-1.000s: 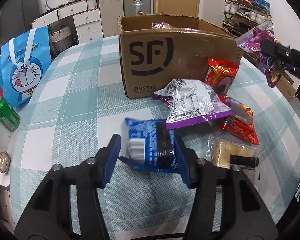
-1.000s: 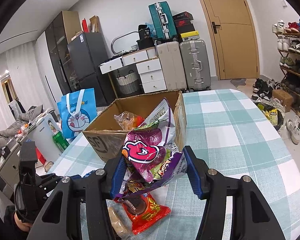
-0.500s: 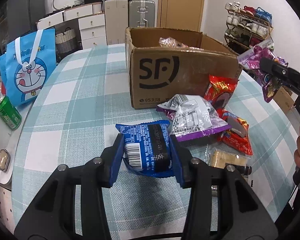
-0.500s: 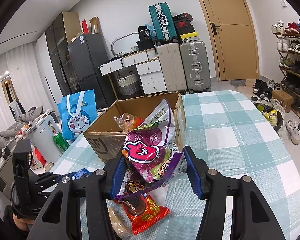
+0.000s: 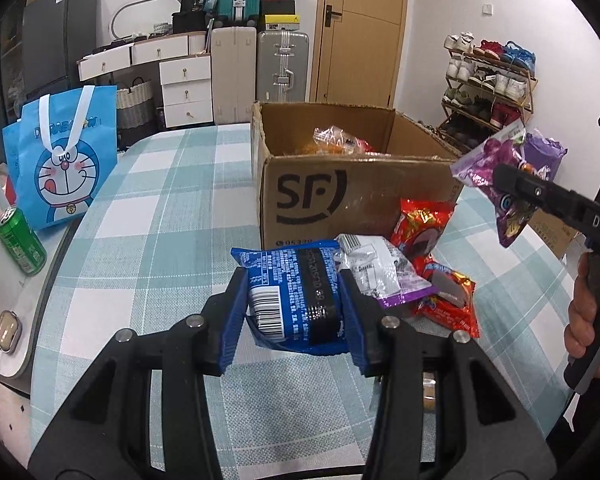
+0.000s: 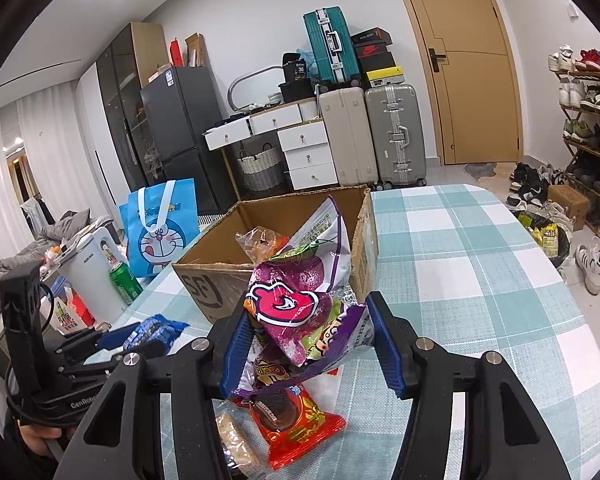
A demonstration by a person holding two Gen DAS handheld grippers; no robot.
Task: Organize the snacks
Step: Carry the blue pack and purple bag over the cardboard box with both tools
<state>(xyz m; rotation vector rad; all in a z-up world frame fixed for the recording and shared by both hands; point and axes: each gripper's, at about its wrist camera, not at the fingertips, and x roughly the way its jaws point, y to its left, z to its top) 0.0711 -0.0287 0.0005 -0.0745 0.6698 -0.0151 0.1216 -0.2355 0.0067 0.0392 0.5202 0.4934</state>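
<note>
My left gripper (image 5: 294,320) is shut on a blue snack pack (image 5: 296,292) and holds it above the checked tablecloth, in front of the open SF cardboard box (image 5: 340,196). My right gripper (image 6: 308,344) is shut on a purple snack bag (image 6: 300,300), held in the air just right of the box (image 6: 224,276); the bag also shows in the left wrist view (image 5: 500,184). A clear wrapped snack (image 5: 336,138) lies inside the box. Red packs (image 5: 420,228), a white and purple bag (image 5: 380,272) and a red pack (image 6: 296,420) lie on the table.
A blue Doraemon bag (image 5: 64,160) and a green can (image 5: 20,244) stand at the table's left side. A white appliance (image 6: 88,264) stands beside the can. A shoe rack (image 5: 488,80) and suitcases (image 5: 260,68) are beyond the table.
My left gripper closed on the blue snack pack and lifted it off the table toward the box. My right gripper stayed almost still with the purple bag.
</note>
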